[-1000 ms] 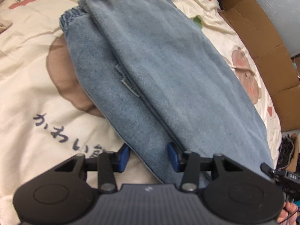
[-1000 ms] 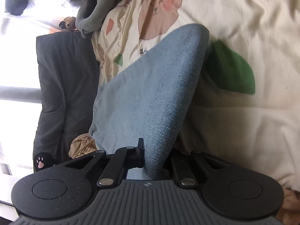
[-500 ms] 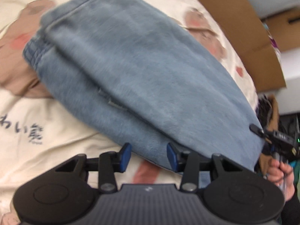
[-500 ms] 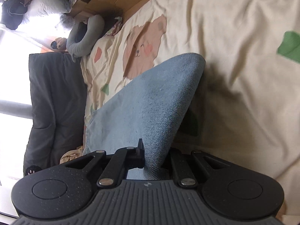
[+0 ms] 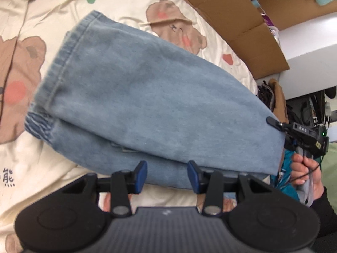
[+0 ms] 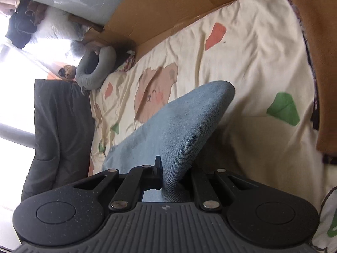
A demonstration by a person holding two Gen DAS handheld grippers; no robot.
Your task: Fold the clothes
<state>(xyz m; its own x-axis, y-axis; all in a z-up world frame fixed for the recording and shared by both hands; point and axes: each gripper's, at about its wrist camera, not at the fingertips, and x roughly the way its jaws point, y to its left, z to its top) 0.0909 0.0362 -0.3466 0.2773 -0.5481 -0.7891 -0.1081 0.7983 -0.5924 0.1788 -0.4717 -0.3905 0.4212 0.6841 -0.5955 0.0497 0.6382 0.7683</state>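
Light-blue denim jeans [image 5: 151, 97]; cream bedspread [image 5: 126, 4], brown bear print.

place: a lived-in bedroom at home, as I see it | bed: cream quilt [image 5: 130, 6] printed with bears under my work | edges: flattened cardboard [image 6: 160, 14] along the bedside | far end: grey neck pillow [image 6: 94, 71], dark blanket [image 6: 61, 130], bright window
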